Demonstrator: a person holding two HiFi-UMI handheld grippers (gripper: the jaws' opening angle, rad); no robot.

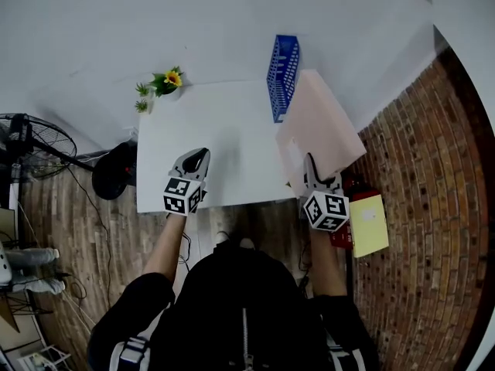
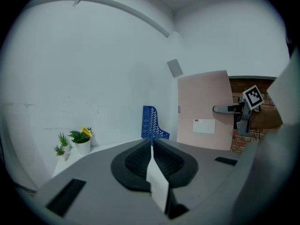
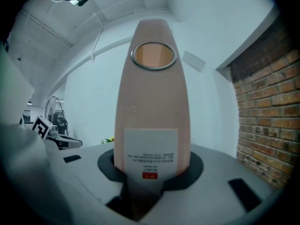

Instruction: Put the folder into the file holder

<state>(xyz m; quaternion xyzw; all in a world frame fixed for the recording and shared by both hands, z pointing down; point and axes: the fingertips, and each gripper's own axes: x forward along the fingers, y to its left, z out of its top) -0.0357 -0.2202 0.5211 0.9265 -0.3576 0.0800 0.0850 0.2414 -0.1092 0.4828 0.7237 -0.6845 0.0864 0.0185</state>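
Right gripper (image 1: 312,173) around flat, smooth pink folder (image 1: 321,126)

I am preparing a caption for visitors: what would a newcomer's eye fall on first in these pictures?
First, the large pale pink folder, gripped in the jaws of the right gripper at the right edge of the white table. Beyond it stands the blue perforated plastic file holder, and a potted yellow flower sits at the table's far left corner.

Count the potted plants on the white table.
3, clustered at the table's far left corner: a yellow-flowered plant in a white pot, and two small green plants beside it. None seems hidden.
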